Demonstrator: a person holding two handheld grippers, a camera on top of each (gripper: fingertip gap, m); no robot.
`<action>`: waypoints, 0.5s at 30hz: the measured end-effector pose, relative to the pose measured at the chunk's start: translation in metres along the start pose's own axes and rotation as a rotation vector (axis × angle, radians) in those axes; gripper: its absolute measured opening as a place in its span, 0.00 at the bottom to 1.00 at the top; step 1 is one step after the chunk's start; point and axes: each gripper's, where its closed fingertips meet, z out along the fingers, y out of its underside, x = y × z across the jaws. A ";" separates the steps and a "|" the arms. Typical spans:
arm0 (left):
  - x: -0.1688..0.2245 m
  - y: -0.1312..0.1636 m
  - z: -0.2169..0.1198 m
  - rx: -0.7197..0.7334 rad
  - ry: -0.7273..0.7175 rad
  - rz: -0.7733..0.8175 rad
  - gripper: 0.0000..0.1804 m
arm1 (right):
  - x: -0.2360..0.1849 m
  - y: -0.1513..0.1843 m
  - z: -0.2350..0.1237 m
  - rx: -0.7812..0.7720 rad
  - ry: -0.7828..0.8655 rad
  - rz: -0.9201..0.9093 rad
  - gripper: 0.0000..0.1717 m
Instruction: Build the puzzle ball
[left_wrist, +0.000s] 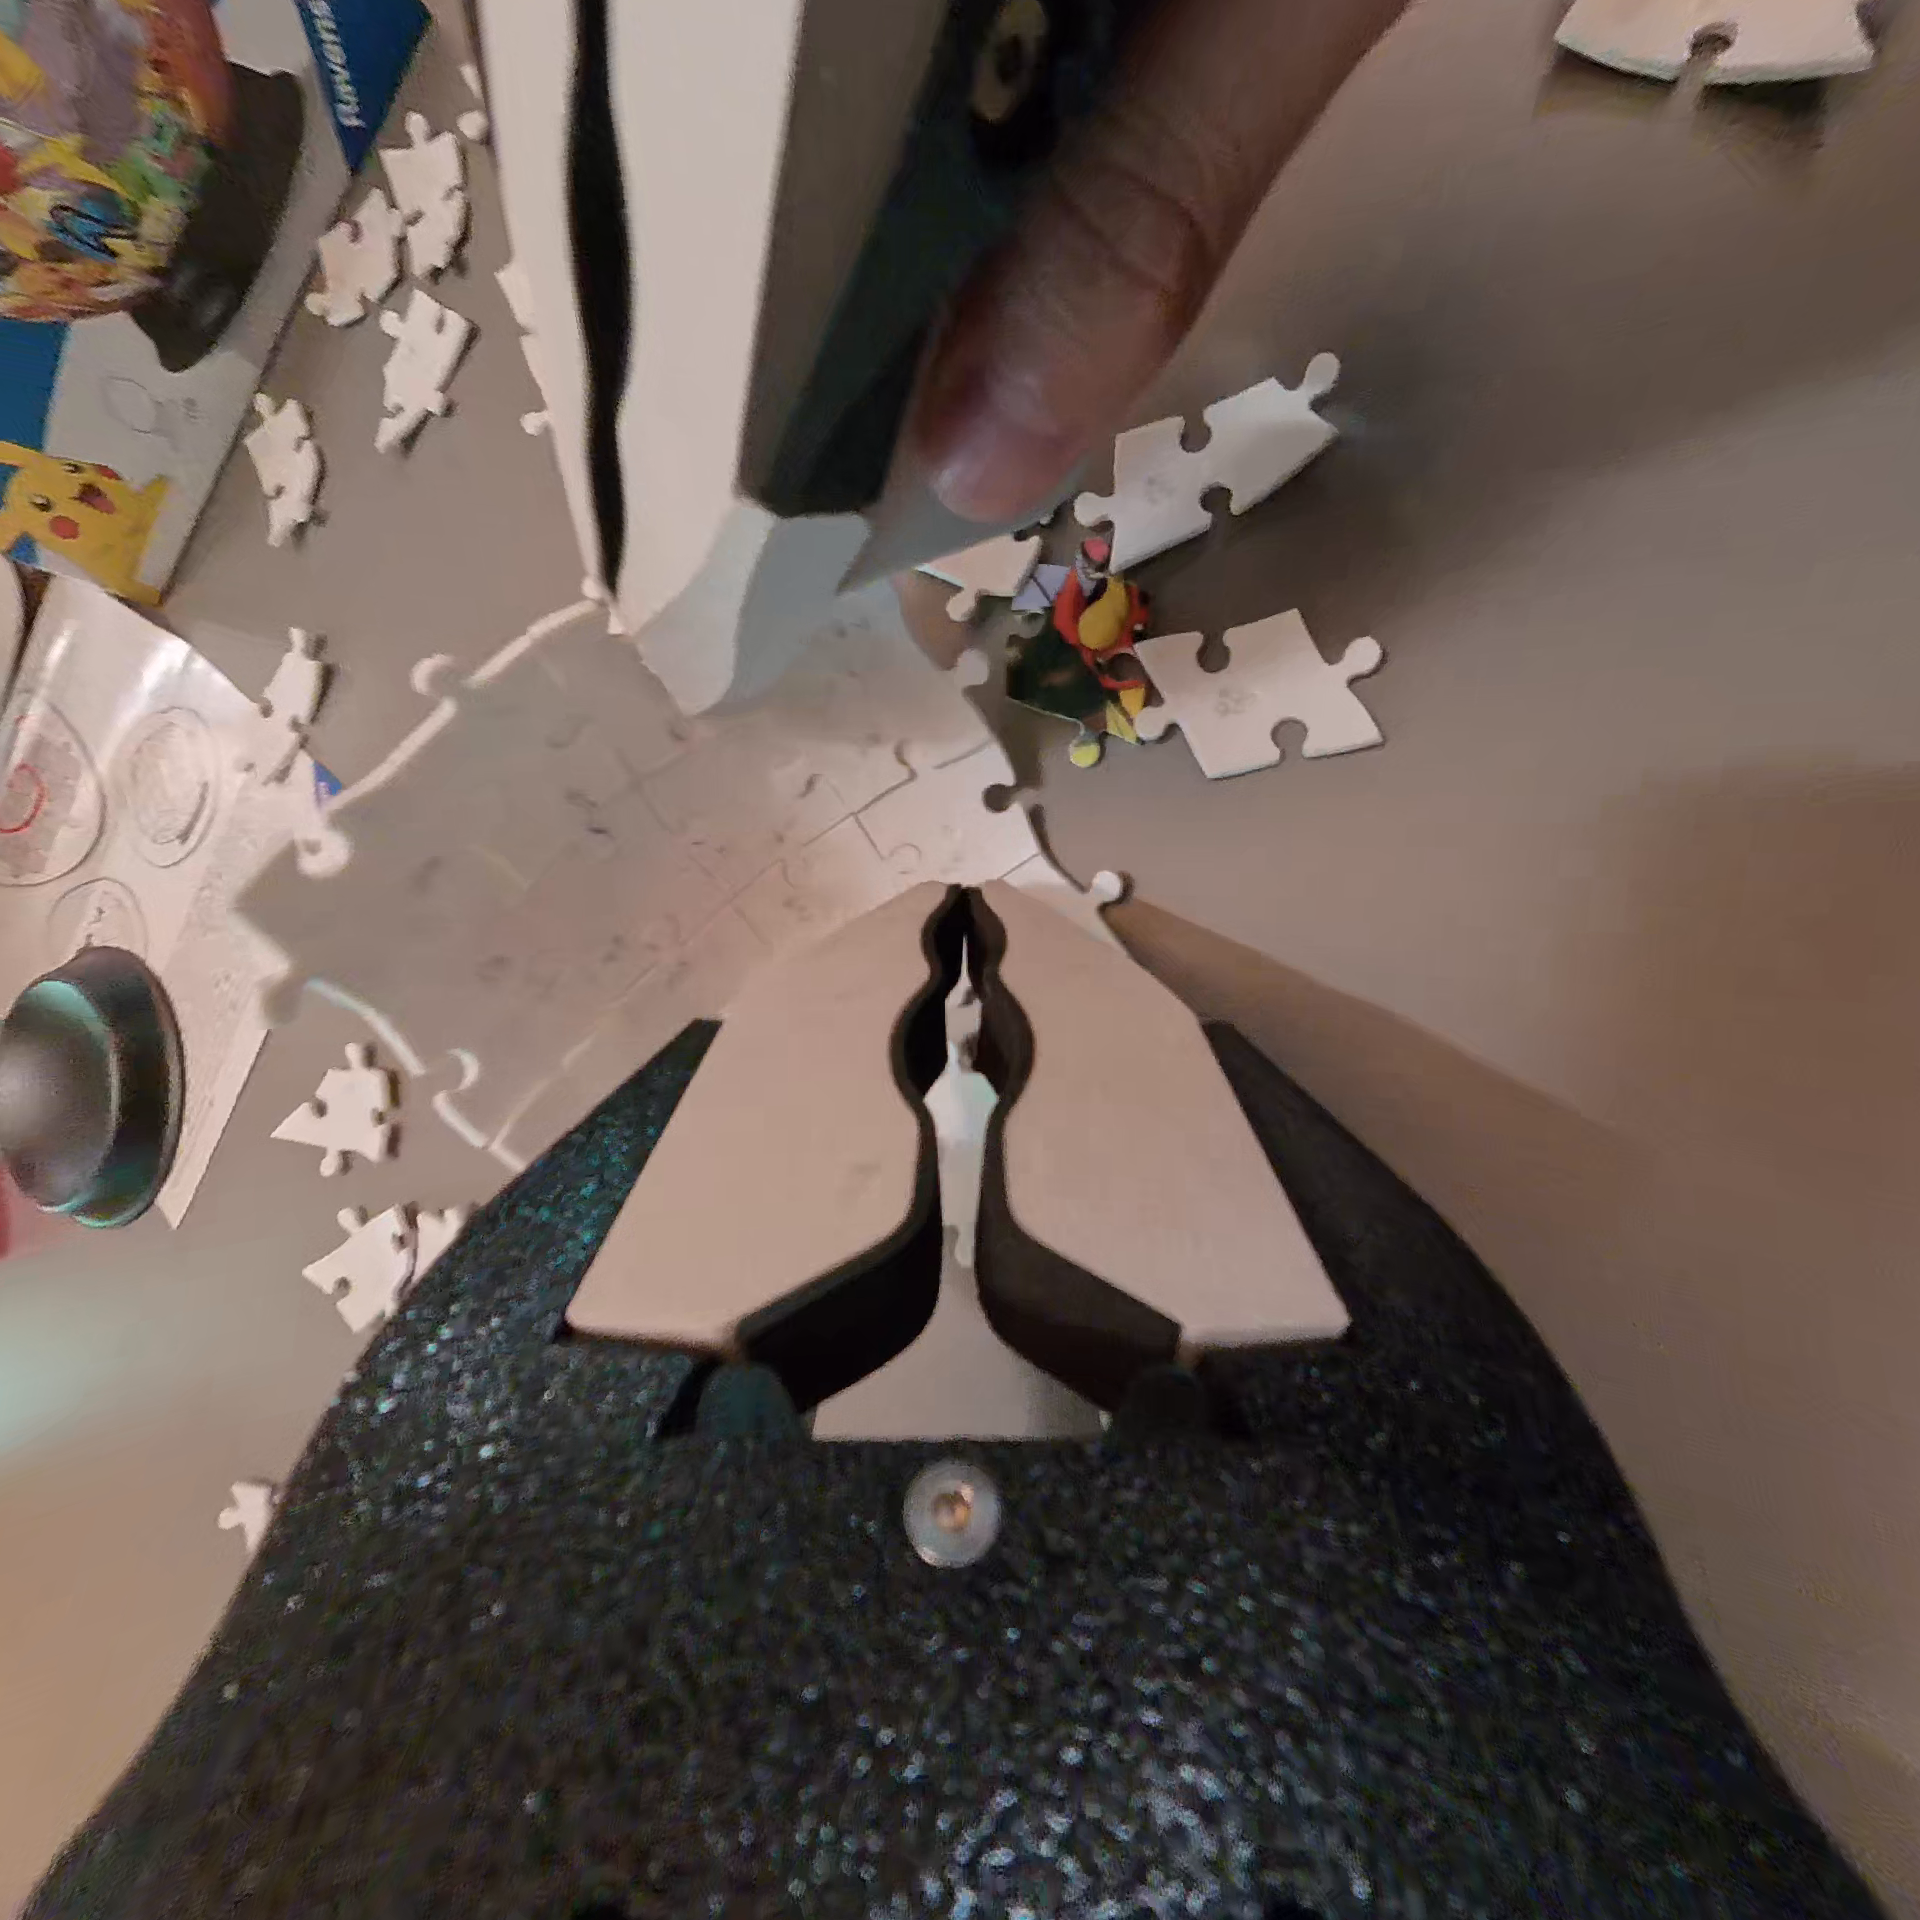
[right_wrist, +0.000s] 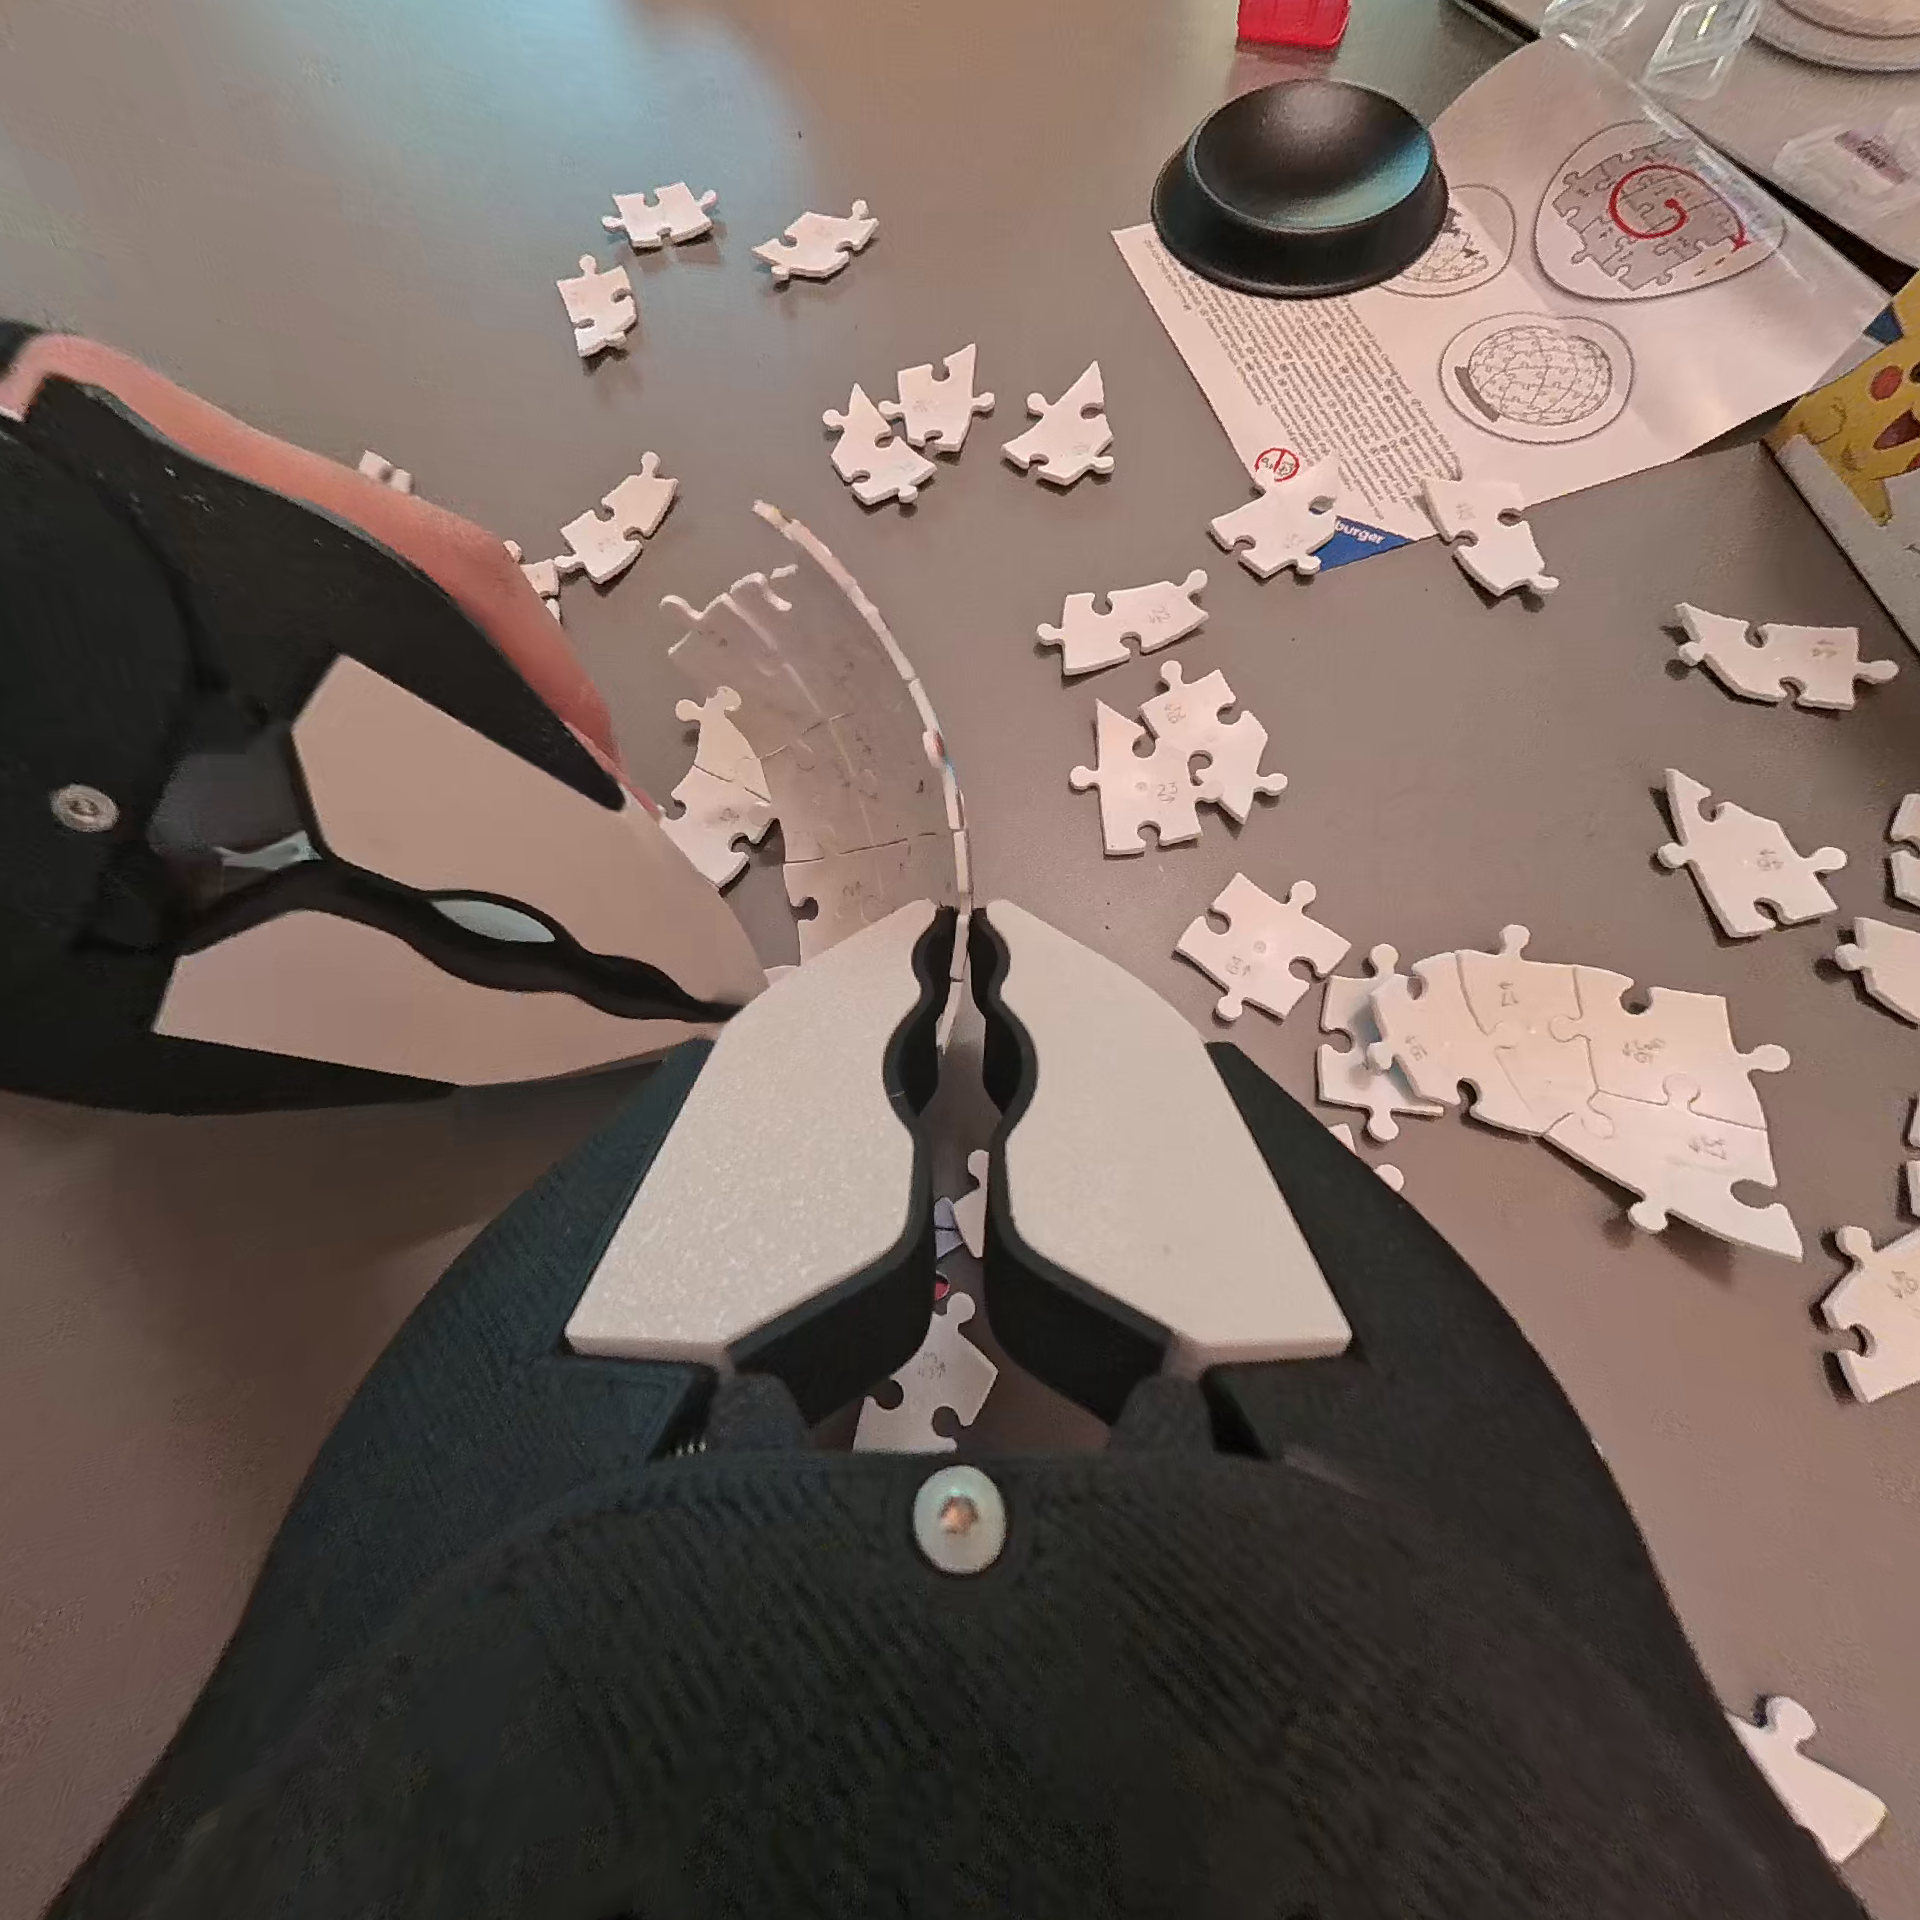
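I hold a curved white panel of joined puzzle pieces (right_wrist: 862, 769) between my two grippers, off the grey table (right_wrist: 312, 260). My right gripper (right_wrist: 964, 925) is pressed together on the near edge of that panel: the thin edge runs straight between the black pads, and the panel rises away from the fingertips in an arc, its blank numbered side turned toward the left. My left gripper (left_wrist: 966, 904) pinches the same panel; in its own view the fingertips close on the panel's lower rim and the white inner surface (left_wrist: 665, 831) spreads out just beyond them. In the right wrist view the left gripper (right_wrist: 727, 1003) comes in from the left of the panel, its tips just beside my right fingertips. Beyond the panel, in the left wrist view, the right gripper's pale finger (left_wrist: 717, 582) and a person's thumb (left_wrist: 1060, 343) press at its far edge. Right of the panel in the right wrist view lie loose white puzzle pieces (right_wrist: 1174, 779) and a flat joined section (right_wrist: 1621, 1081); farther off sits a black round stand (right_wrist: 1299, 187) on a printed instruction sheet (right_wrist: 1507, 343). A single colourful piece (left_wrist: 1091, 644) lies face up just past the panel's edge in the left wrist view.
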 end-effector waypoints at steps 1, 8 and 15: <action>0.001 0.002 0.003 -0.018 0.002 0.006 0.00 | 0.000 0.000 0.000 -0.001 0.001 0.001 0.02; 0.001 0.006 0.008 -0.088 0.007 0.036 0.00 | 0.001 0.001 0.001 -0.007 0.005 0.002 0.02; 0.002 0.006 0.008 -0.163 0.085 0.092 0.00 | 0.003 0.002 0.003 -0.012 0.013 0.012 0.02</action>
